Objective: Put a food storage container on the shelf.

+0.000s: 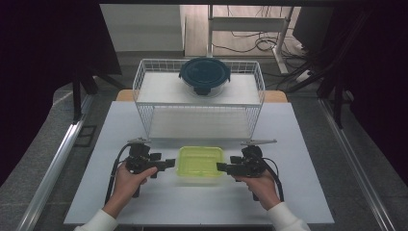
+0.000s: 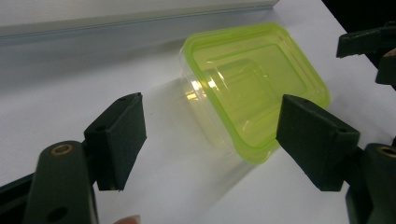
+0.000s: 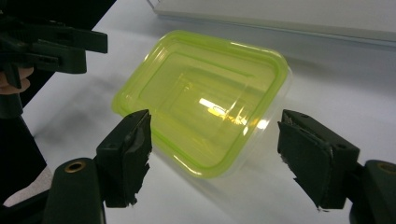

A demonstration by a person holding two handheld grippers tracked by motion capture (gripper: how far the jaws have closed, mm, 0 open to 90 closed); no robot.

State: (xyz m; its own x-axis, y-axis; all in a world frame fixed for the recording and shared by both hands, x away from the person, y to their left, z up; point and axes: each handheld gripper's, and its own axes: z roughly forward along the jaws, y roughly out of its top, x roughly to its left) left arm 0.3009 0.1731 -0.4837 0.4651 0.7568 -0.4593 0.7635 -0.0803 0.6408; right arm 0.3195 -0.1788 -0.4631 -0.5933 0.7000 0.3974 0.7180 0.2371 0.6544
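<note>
A clear rectangular container with a lime-green lid [image 1: 200,161] lies on the white table [image 1: 288,192] between my two hands. My left gripper [image 1: 169,162] points at its left side, jaws apart, a small gap short of it. From the right, my right gripper [image 1: 220,167] points at its other side, also with jaws apart. In the left gripper view the left gripper [image 2: 212,121] frames the container's [image 2: 252,88] near corner without the pads pressing on it. In the right gripper view the right gripper [image 3: 215,126] stands open around the container's [image 3: 205,98] near end.
A white wire shelf rack [image 1: 198,98] stands behind the container. A round glass bowl with a dark teal lid [image 1: 205,74] rests on its top shelf. Bare table lies in front of the hands and to both sides.
</note>
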